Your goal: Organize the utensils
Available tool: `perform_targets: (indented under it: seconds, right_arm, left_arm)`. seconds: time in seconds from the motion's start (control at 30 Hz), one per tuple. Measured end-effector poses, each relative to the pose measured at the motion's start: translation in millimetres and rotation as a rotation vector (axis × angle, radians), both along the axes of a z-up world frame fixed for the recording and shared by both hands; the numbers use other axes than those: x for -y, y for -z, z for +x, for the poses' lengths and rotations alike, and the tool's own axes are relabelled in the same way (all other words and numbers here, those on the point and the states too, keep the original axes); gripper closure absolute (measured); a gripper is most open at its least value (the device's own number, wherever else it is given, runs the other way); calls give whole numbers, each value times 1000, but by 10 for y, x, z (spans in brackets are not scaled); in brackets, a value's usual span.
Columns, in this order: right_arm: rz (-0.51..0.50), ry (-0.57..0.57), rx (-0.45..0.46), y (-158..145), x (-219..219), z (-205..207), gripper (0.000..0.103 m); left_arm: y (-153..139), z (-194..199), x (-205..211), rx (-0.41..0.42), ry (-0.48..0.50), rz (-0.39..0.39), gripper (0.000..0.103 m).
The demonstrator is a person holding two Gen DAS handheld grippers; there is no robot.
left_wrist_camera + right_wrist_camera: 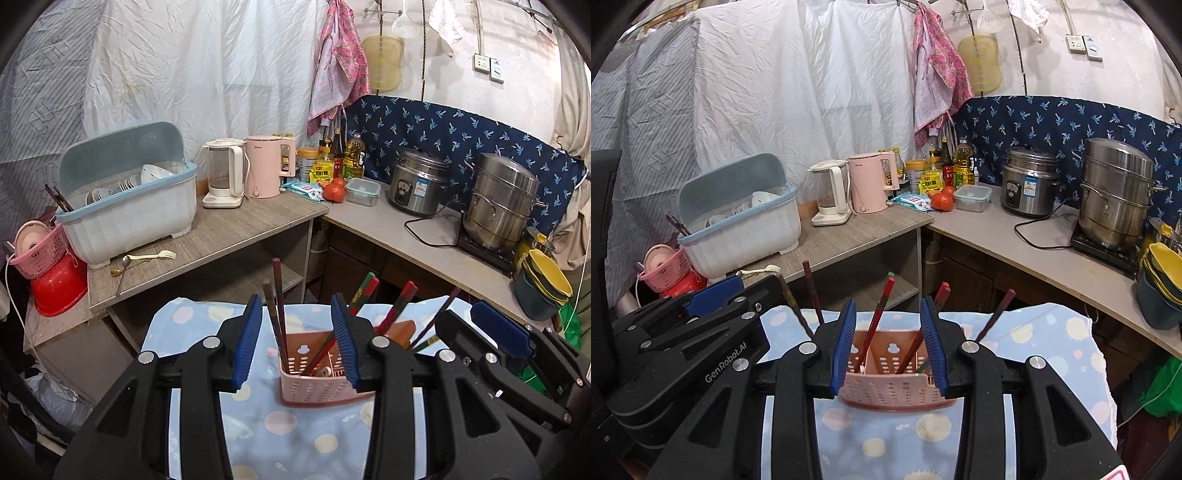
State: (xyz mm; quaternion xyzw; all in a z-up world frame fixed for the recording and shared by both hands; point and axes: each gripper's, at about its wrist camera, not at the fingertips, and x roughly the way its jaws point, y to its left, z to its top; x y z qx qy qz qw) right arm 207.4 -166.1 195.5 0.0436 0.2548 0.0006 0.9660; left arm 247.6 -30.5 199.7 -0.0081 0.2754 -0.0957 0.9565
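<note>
A pink perforated utensil holder (314, 380) stands on a pale blue cloth with pastel dots (280, 435), and several chopsticks (279, 302) lean out of it at different angles: two dark reddish-brown ones rise nearly upright at its left side, while red ones with green or gold ends tilt toward the right. In the right wrist view the same holder (890, 387) shows an inner divider, with chopsticks (875, 321) in the compartments on both sides of it. On the grey table behind, a white dish bin with a blue lid (129, 206) holds white bowls and plates, and dark chopsticks stick up at its left corner; just in front of it lie a cream plastic fork (155, 255) and a metal spoon (122, 271) on the tabletop. A small pink basket (38, 253) sits on a red basin (59, 284) left of the bin. The left gripper (297, 341) has its blue-padded jaws spread wide, framing the left part of the holder and holding nothing; whether the pads touch it cannot be told. The right gripper (888, 345) is likewise spread wide and empty, its pads flanking the holder's top.
</note>
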Motion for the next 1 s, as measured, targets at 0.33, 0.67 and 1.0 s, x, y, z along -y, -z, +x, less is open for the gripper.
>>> perform_targets:
  seconds: [0.33, 0.67, 1.0]
  right_arm:
    - [-6, 29, -24, 105, -24, -412, 63]
    - [-12, 76, -98, 435, 5, -816, 57]
    - [15, 97, -173, 753, 75, -1128, 49]
  left_arm:
    - [83, -384, -1, -13, 10, 18, 66]
    - [373, -773, 13, -56, 26, 36, 53]
    - [705, -1085, 6, -107, 13, 50, 35]
